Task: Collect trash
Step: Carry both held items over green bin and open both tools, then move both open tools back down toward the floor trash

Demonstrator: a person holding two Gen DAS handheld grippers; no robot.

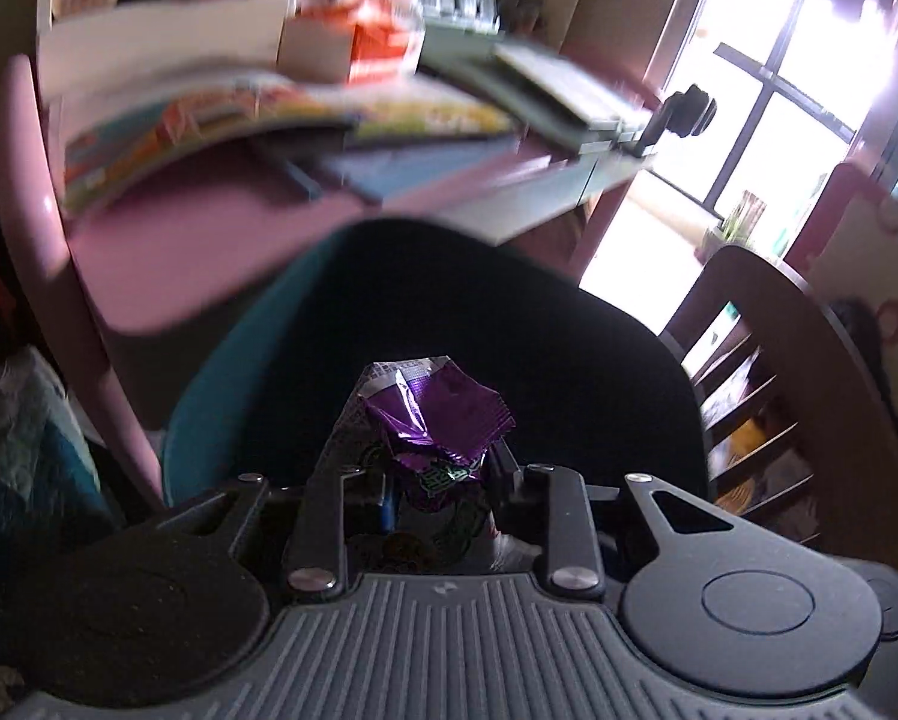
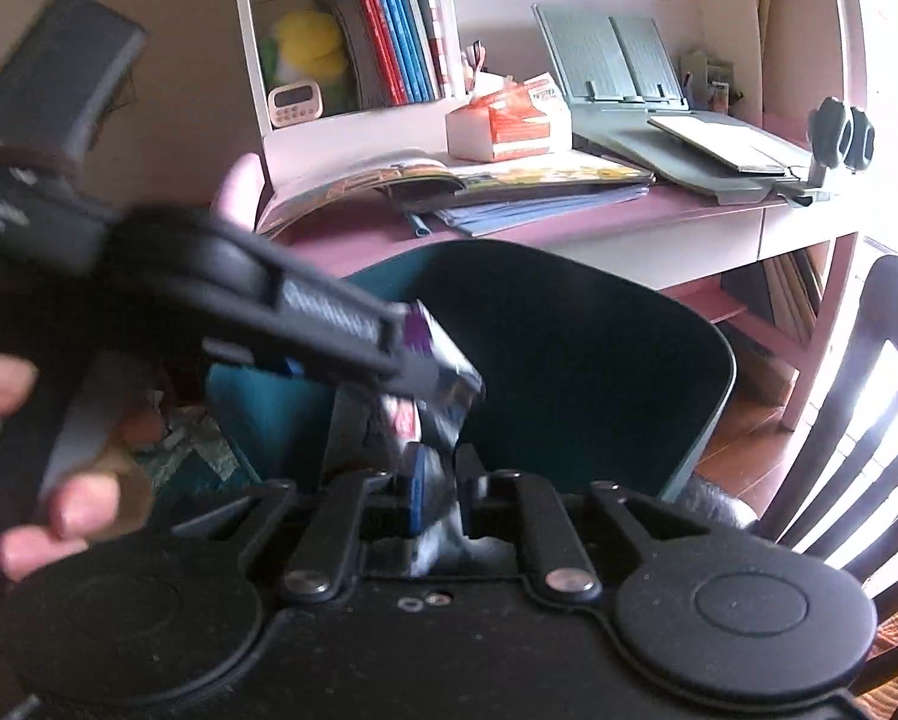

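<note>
My left gripper (image 1: 431, 438) is shut on a crumpled purple foil wrapper (image 1: 443, 414) and hangs over the dark mouth of a teal bin (image 1: 227, 390). In the right wrist view the same gripper (image 2: 431, 360) reaches in from the left, blurred, with the purple wrapper (image 2: 416, 336) at its tip. My right gripper (image 2: 413, 444) sits just behind it above the bin (image 2: 569, 360). Its jaws stand slightly apart with a blue and silver wrapper (image 2: 419, 498) loose between them.
A pink desk (image 2: 569, 222) behind the bin carries open books (image 2: 509, 180), an orange and white carton (image 2: 509, 120) and a grey book stand (image 2: 617, 60). A dark wooden chair (image 2: 869, 420) stands to the right. A person's hand (image 2: 59, 510) holds the left gripper.
</note>
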